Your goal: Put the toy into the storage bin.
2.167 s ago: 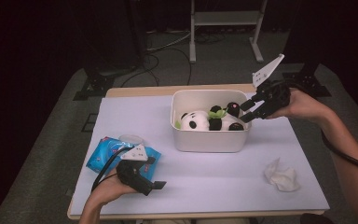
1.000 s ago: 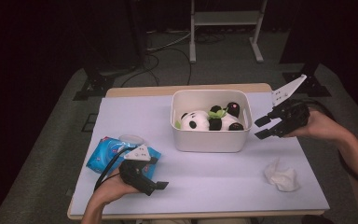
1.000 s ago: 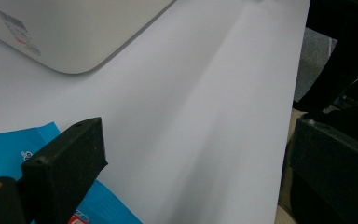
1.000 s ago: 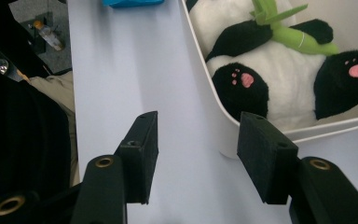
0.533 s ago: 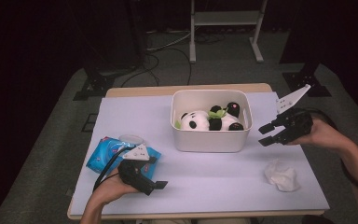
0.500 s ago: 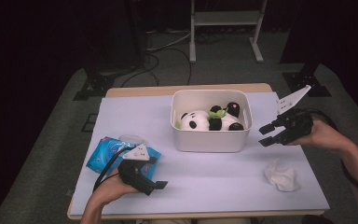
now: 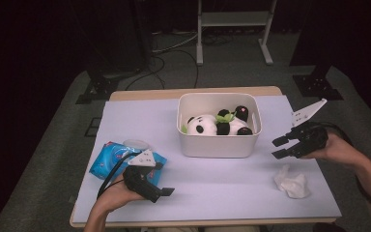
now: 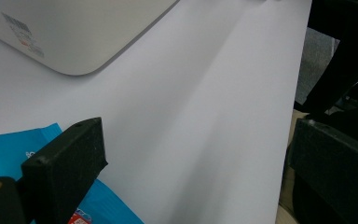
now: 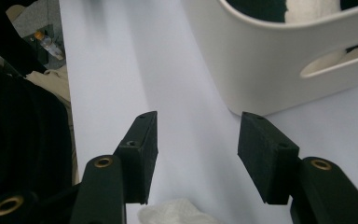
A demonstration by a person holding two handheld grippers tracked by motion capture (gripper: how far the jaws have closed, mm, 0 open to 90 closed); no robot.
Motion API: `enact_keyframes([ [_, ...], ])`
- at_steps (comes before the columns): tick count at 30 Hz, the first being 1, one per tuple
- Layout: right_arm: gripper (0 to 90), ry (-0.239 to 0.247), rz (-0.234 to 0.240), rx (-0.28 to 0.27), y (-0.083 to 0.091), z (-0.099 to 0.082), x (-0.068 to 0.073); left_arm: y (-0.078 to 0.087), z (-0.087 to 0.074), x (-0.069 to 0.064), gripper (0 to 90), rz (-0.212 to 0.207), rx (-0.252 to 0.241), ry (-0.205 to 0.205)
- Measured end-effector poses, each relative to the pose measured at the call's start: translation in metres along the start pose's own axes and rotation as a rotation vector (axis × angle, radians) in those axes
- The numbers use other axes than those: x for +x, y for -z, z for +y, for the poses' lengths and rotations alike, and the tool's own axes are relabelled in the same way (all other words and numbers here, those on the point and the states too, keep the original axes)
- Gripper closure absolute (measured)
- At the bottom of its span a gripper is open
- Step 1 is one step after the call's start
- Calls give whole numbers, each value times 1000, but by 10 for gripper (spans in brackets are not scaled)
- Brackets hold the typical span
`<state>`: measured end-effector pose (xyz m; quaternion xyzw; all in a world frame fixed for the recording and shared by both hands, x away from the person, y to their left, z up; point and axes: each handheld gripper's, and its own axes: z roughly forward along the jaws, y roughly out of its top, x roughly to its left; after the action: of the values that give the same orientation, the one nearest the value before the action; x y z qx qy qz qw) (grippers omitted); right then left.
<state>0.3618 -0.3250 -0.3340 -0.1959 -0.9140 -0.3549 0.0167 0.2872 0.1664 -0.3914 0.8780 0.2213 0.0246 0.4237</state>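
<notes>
1. My right gripper (image 7: 279, 147) hovers right of the bin (image 7: 219, 146), jaws apart and empty; my left gripper (image 7: 166, 192) rests low on the table, jaws wide, empty
2. One bin, one panda (image 7: 216, 123), one tissue (image 7: 292, 182), one blue pack (image 7: 110, 159)
3. The tissue lies just below my right gripper, not touching

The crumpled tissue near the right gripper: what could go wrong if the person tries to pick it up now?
1. The crumpled tissue is light and loose; the open right gripper might pinch only a corner, so it could slip out or tear.
2. The white bin with the panda toy stands close to that gripper; a wide swing might bump its wall.
3. The tissue lies near the table edge and might be pushed off.
</notes>
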Motion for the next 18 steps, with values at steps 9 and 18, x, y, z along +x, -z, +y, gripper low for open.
enact_keyframes([
  [9, 464, -20, 14, -22, -11, -19, -1, 0, 0, 1, 33, -3, -11, 3],
  [18, 461, -41, 22, -52, -21, -32, 1, 1, 0, 1, 32, 2, -11, -1],
])
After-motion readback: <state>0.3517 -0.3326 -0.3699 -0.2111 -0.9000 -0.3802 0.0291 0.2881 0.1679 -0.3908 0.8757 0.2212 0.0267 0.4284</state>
